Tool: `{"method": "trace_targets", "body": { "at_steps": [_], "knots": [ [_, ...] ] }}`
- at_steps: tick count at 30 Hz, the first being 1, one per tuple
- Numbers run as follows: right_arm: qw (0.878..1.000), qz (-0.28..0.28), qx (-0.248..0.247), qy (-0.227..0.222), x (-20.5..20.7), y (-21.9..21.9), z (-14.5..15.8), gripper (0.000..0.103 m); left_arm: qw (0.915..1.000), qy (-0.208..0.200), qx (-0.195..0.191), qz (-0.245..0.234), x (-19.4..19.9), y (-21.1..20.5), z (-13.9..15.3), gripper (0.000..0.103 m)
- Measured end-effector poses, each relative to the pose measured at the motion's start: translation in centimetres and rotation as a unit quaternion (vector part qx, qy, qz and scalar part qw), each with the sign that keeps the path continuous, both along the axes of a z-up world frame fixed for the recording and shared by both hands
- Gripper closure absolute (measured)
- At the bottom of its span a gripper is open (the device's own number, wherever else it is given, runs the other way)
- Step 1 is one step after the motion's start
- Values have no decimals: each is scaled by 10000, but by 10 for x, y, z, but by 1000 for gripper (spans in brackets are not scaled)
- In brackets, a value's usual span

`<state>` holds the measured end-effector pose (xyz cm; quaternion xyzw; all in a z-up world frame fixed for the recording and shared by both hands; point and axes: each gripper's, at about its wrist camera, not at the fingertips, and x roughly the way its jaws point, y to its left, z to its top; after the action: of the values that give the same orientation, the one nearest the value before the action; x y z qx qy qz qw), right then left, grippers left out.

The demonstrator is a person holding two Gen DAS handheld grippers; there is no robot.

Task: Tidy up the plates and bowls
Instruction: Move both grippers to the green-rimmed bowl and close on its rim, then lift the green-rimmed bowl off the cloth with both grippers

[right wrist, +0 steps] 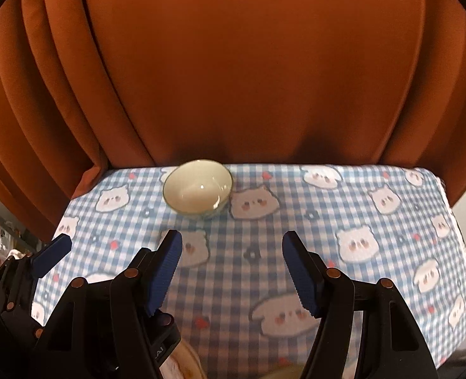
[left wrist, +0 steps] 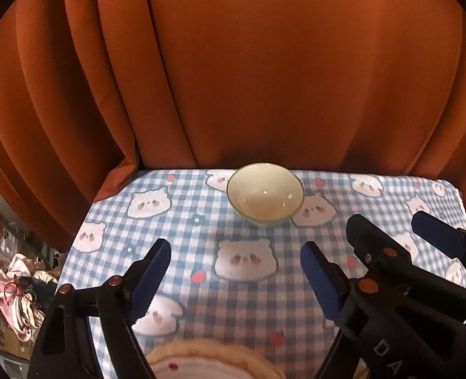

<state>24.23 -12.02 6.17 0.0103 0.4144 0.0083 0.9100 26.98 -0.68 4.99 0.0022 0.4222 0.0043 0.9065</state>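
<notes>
Your bowl (left wrist: 265, 194) sits upright at the counter's (left wrist: 182, 221) far edge, just in front of the rust curtain (left wrist: 264, 79), with bare checked cloth open between it and both tools. Your left tool (left wrist: 235, 276) and right tool (right wrist: 232, 271) hover side by side over the middle, jaws apart and gripping nothing. A pale plate (left wrist: 207, 363) lies at the near edge beneath them.

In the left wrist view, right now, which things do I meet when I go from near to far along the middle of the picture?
Plate rim at the bottom edge → left gripper, jaws open over the checked tablecloth → empty bowl near the far edge → orange curtain behind.
</notes>
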Motion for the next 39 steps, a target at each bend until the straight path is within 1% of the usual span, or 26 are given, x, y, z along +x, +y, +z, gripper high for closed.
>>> {"method": "trace_targets", "body": {
  "at_steps": [5, 7, 12, 14, 16, 18, 22, 26, 34, 39],
  "knots": [
    [9998, 161, 42, 57, 44, 1, -11, 33, 9999, 72, -47, 73, 40, 0, -13, 28],
    [9997, 228, 79, 88, 60, 1, -17, 33, 9998, 101, -32, 146, 53, 0, -20, 28],
    [9991, 368, 137, 158, 99, 6, -33, 32, 9993, 137, 81, 330, 83, 3, -37, 28],
    [9992, 359, 113, 149, 113, 7, -39, 29, 9992, 92, 134, 364, 94, 4, -43, 28],
    [9993, 341, 63, 125, 124, 10, -45, 26, 9993, 107, 99, 340, 103, 5, -50, 28],
    [9993, 350, 43, 157, 137, 11, -52, 25, 9991, 198, 128, 362, 116, 5, -59, 28],
    [9986, 378, 82, 374, 164, 15, -76, 22, 9979, 389, 252, 459, 136, 10, -77, 28],
    [9978, 465, 154, 453, 183, 19, -95, 22, 9972, 490, 358, 428, 152, 12, -94, 28],
    [9971, 411, 222, 602, 210, 20, -125, 22, 9963, 652, 247, 509, 175, 14, -121, 28],
    [9974, 366, 147, 604, 219, 18, -137, 22, 9958, 693, 237, 541, 182, 11, -133, 28]
  ]
}}
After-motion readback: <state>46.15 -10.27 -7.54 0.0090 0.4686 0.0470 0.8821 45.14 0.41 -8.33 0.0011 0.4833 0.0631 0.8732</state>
